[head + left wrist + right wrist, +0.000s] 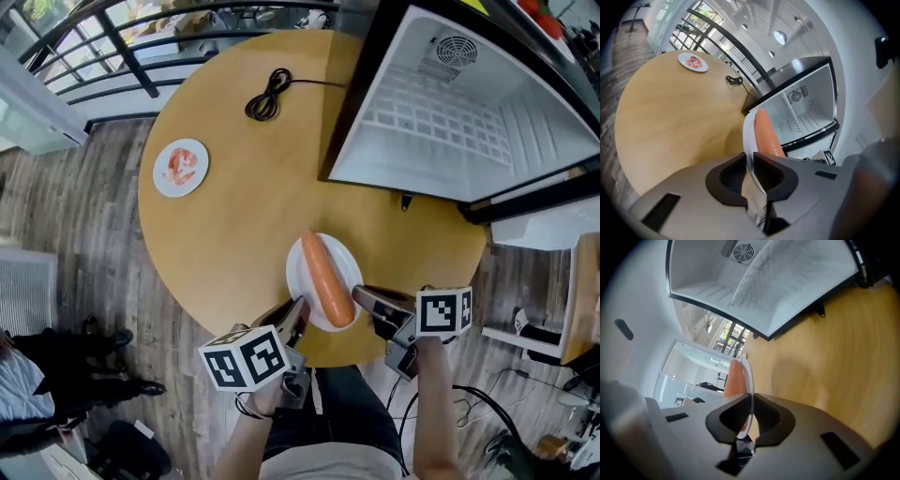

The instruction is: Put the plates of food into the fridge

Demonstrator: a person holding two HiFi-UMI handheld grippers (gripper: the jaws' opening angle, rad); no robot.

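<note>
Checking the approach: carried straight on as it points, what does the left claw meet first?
Probably the table near the fridge's open front, since the left claw, clamped on the plate, points slightly downward; depth is unclear.

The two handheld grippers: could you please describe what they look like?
The left gripper and right gripper match: grey bodies, black fingers with scooped inner faces, and a white cube bearing black square markers on each. The forearms show no sleeves.
</note>
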